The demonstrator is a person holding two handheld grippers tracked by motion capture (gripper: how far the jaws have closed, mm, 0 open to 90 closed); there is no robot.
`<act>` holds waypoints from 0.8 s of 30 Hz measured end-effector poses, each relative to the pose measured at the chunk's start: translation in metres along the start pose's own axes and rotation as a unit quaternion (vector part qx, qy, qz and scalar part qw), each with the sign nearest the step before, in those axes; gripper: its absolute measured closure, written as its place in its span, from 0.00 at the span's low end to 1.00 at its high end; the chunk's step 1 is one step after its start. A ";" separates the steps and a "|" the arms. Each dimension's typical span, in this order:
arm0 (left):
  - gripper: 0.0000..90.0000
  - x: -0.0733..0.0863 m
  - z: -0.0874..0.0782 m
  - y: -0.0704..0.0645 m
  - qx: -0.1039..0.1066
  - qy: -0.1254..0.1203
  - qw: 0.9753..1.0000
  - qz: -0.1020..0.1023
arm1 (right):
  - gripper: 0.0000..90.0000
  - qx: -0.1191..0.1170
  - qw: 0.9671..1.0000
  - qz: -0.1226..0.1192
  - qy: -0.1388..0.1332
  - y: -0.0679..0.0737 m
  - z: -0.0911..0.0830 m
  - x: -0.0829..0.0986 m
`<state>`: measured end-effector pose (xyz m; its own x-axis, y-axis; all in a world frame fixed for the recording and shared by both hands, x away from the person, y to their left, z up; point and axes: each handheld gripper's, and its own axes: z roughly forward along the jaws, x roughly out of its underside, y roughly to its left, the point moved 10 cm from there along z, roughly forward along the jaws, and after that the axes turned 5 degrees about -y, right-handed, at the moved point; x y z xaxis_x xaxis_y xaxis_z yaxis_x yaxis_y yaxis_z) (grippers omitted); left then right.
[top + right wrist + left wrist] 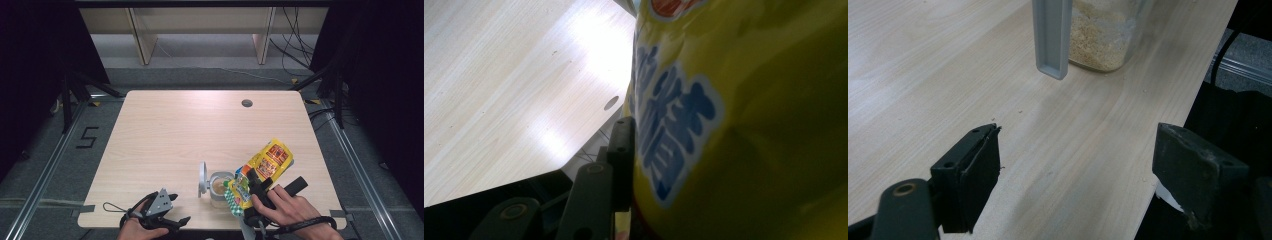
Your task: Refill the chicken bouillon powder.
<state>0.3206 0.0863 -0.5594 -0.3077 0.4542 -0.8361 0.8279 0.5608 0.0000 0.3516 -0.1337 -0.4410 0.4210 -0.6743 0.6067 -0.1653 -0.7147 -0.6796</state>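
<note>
While one jar [220,188] stands open, jaws pinch one pouch [260,172].

A black figure "5" [88,137] is marked on the grey floor to the left of the worktop [175,130]. The yellow bag [262,170] carries printed labels: in the high view an orange panel with small marks near its top end and a green patch near its lower end, both too small to read. In the right gripper view the bag [744,125] shows large blue characters outlined in white [674,140], seen close and at an angle, in a script that cannot be made out, and the edge of a red and white emblem [669,6] at the top.
</note>
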 end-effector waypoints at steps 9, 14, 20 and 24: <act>0.21 0.000 0.000 0.000 0.001 0.001 1.000 0.000 | 0.77 0.000 1.000 0.001 0.000 -0.001 0.000 0.001; 0.21 0.000 0.000 0.000 0.001 -0.001 1.000 -0.001 | 0.77 0.022 1.000 0.003 -0.012 -0.003 0.002 0.000; 0.21 0.000 0.000 0.000 0.001 -0.001 1.000 -0.001 | 0.78 -0.001 1.000 0.000 0.002 -0.001 0.000 0.002; 0.21 0.000 0.000 0.000 0.001 0.000 1.000 0.000 | 0.78 0.001 1.000 -0.004 -0.001 -0.001 0.000 0.001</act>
<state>0.3204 0.0862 -0.5596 -0.3079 0.4549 -0.8356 0.8288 0.5595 -0.0008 0.3522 -0.1333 -0.4397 0.4244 -0.6683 0.6110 -0.1610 -0.7197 -0.6753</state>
